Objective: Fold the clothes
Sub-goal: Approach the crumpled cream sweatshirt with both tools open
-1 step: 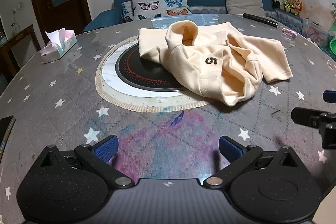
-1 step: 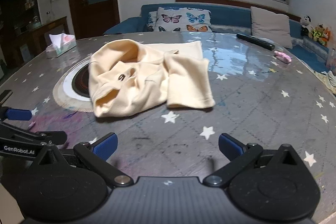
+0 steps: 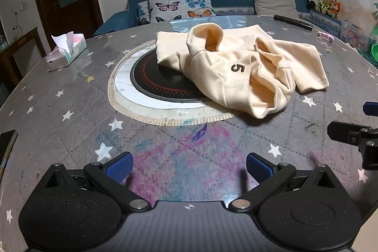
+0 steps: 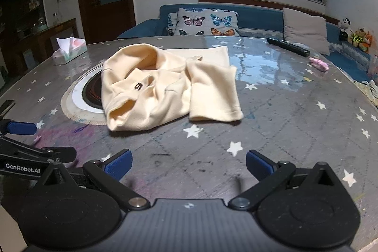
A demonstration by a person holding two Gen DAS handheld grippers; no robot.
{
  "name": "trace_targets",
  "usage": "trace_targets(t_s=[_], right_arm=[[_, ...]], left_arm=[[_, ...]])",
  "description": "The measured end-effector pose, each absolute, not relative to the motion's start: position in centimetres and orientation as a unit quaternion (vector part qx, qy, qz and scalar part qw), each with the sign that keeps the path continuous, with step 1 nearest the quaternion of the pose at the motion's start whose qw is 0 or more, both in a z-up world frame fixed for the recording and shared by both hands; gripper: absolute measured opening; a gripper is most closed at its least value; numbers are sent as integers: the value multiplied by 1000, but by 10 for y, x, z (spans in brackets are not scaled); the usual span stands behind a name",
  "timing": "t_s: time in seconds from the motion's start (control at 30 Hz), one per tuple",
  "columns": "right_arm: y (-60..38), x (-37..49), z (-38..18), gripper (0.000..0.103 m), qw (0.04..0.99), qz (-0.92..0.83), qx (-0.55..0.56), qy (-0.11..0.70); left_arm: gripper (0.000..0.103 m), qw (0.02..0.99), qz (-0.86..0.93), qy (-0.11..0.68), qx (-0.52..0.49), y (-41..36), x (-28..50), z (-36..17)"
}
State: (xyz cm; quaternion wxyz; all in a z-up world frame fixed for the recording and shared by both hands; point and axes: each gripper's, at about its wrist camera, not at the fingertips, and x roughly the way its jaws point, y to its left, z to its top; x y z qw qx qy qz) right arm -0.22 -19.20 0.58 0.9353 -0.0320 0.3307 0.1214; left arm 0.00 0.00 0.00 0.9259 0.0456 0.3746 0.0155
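A cream hooded top with a dark "5" on it lies crumpled on the round table, partly over the black hotplate. In the right wrist view the same top sits ahead and a little left, one sleeve spread to the right. My left gripper is open over the bare pink-stained cloth, well short of the garment. My right gripper is also open, nothing between its fingers, over the starred cloth in front of the garment. Each gripper shows at the edge of the other's view.
A tissue box stands at the far left, and a phone lies at the left edge. A black remote and a small pink object lie at the far right. A blue sofa with a butterfly pillow is behind the table.
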Motion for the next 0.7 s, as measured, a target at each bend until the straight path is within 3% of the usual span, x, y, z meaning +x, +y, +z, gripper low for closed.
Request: trace_targets(t_s=[0.7], right_arm=[[-176, 0, 4, 103, 925, 150, -33, 348]], left_arm=[[103, 922, 14, 384, 39, 2, 4, 3]])
